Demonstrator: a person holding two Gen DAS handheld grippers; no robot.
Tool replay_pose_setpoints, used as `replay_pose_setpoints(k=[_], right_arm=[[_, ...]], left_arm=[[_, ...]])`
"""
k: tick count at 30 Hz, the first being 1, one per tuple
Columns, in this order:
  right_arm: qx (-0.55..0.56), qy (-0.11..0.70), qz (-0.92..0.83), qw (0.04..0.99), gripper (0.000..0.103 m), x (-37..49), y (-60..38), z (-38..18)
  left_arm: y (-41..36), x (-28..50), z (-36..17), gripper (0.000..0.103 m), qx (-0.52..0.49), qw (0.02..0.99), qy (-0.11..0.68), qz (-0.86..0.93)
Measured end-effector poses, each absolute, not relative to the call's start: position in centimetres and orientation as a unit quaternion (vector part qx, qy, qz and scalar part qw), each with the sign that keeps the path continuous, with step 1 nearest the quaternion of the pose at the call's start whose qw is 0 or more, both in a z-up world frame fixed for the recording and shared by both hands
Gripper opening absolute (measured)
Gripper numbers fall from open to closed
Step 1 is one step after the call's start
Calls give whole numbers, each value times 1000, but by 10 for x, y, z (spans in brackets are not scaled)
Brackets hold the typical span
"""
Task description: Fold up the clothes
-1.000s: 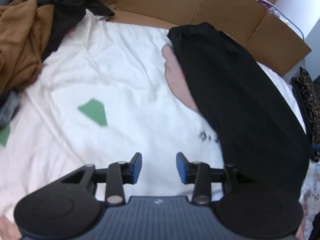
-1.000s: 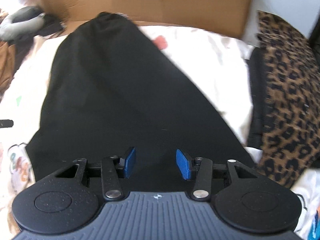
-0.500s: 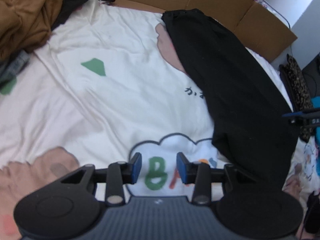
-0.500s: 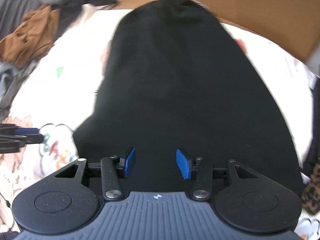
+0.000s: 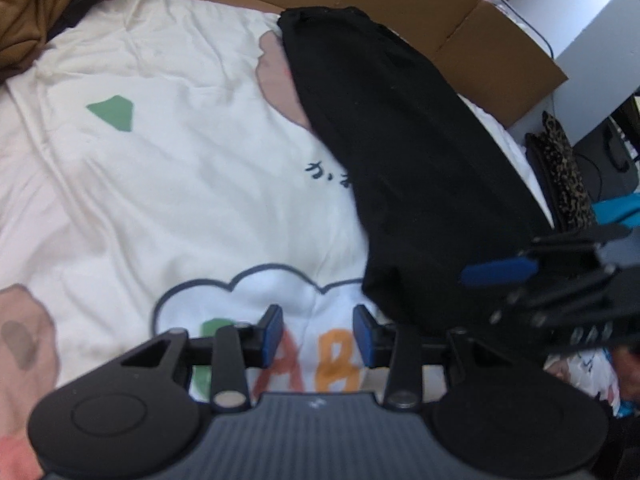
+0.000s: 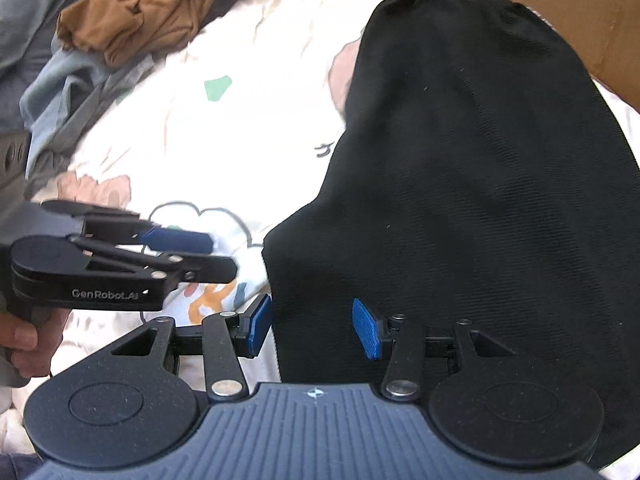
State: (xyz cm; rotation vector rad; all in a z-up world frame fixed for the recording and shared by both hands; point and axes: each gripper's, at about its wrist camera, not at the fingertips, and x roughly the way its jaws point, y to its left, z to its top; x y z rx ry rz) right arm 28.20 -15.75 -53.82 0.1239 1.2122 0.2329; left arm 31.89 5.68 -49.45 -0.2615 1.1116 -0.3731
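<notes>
A long black garment [image 5: 420,168] lies spread flat on a white printed bedsheet [image 5: 180,180], running from the cardboard at the far end toward me. My left gripper [image 5: 319,336] hangs open over the sheet's coloured letters, just left of the garment's near corner, with nothing between its fingers. My right gripper [image 6: 312,330] is open above the near left edge of the black garment [image 6: 480,160]. Each gripper shows in the other's view: the right gripper [image 5: 480,292] from the side, and the left gripper [image 6: 212,254] held by a hand [image 6: 24,336].
A brown garment [image 6: 140,12] and grey clothes [image 6: 60,80] are piled at the far left of the bed. A cardboard wall [image 5: 460,12] borders the far side. Leopard-print fabric [image 5: 568,176] lies off the right edge.
Both grippers have drawn back to the garment's near end and come closer together. The left moved right over the printed letters; the right swung left to the garment's near left edge. Both stayed open.
</notes>
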Motion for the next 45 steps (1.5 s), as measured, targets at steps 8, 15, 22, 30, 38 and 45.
replay_pose_setpoints(k=[8, 15, 22, 30, 38, 45], right_arm=[[33, 579, 125, 805, 32, 267, -148, -545], [27, 583, 133, 801, 2, 258, -154, -543], [29, 587, 140, 797, 0, 252, -158, -543], [33, 595, 147, 789, 0, 247, -161, -545], [58, 597, 162, 784, 16, 245, -171, -537], [125, 572, 147, 797, 29, 250, -210, -520]], left_arm=[[36, 330, -500, 41, -119, 818, 524, -206], [28, 337, -503, 40, -135, 820, 517, -206], [23, 340, -503, 21, -135, 826, 503, -216], [38, 332, -504, 1, -145, 827, 504, -202], [46, 324, -497, 1, -150, 829, 502, -198], [72, 328, -492, 1, -159, 829, 511, -164]])
